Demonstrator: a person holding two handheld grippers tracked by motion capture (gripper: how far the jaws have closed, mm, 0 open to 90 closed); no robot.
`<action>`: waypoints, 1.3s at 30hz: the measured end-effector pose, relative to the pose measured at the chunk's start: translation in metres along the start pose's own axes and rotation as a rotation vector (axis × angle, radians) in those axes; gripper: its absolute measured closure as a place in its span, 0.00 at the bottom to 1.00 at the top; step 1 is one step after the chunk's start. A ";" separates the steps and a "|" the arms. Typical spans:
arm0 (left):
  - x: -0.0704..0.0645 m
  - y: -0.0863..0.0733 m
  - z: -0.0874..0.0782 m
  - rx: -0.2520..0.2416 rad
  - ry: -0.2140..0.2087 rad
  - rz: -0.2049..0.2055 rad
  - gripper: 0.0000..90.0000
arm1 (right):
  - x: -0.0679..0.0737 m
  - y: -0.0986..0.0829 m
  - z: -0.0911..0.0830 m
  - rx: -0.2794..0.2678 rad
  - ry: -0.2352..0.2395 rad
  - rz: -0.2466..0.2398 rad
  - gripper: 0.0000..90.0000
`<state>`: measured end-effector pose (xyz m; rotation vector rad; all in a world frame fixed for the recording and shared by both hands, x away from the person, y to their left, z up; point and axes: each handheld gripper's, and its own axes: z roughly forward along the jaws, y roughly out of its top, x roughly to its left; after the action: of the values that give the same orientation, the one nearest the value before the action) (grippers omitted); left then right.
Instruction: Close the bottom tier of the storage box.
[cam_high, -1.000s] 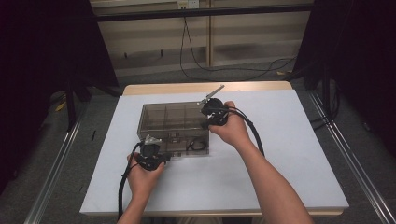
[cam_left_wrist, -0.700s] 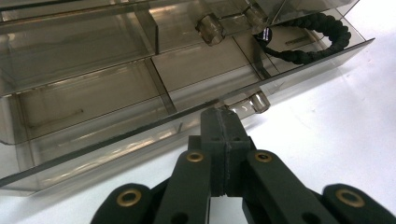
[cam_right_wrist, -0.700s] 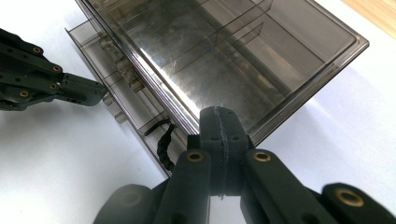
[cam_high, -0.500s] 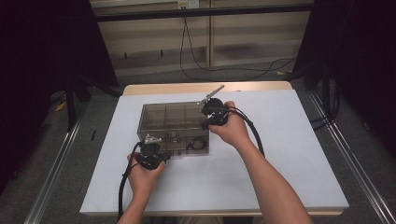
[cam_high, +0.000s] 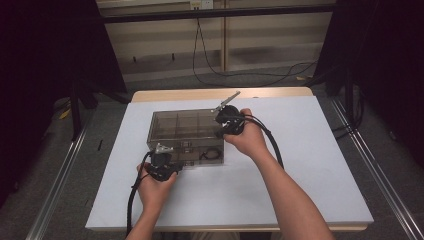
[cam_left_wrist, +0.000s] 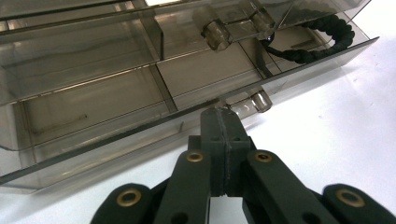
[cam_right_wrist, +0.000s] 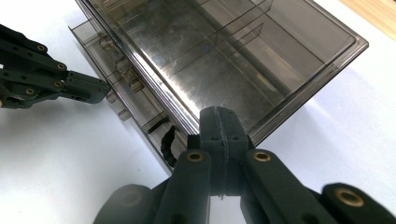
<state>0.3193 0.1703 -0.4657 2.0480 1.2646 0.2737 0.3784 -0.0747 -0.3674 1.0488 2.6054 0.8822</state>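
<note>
Left tool (cam_left_wrist: 219, 116) pressed together, tips at the front lip of the lowest drawer (cam_left_wrist: 140, 126) beside its clear knob (cam_left_wrist: 259, 100). Right tool (cam_right_wrist: 219, 119) likewise pressed together, pushed against the near corner of the smoky compartment box (cam_high: 187, 132). No shift against half a second back: both hands parked, drawer slightly out. Black cord (cam_left_wrist: 322, 39) coiled in 1 drawer cell. Box mid-worktop (cam_high: 310, 165). Likely bracing before the pull.

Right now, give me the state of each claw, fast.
Left claw: shut, tips against the front edge of the smoky plastic organizer box.
Right claw: shut, tips against the box's corner; whether it pinches the rim cannot be told.
</note>
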 end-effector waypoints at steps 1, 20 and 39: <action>0.000 0.000 0.000 0.001 0.002 -0.001 1.00 | 0.000 0.000 0.000 0.000 0.000 -0.001 1.00; 0.000 0.002 0.002 -0.004 0.013 0.005 1.00 | 0.000 0.000 0.000 -0.002 -0.002 0.000 1.00; 0.001 0.003 0.004 -0.013 0.023 0.003 1.00 | 0.000 -0.001 0.000 -0.006 0.000 0.003 1.00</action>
<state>0.3239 0.1682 -0.4665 2.0417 1.2708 0.3071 0.3782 -0.0753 -0.3678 1.0513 2.6003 0.8897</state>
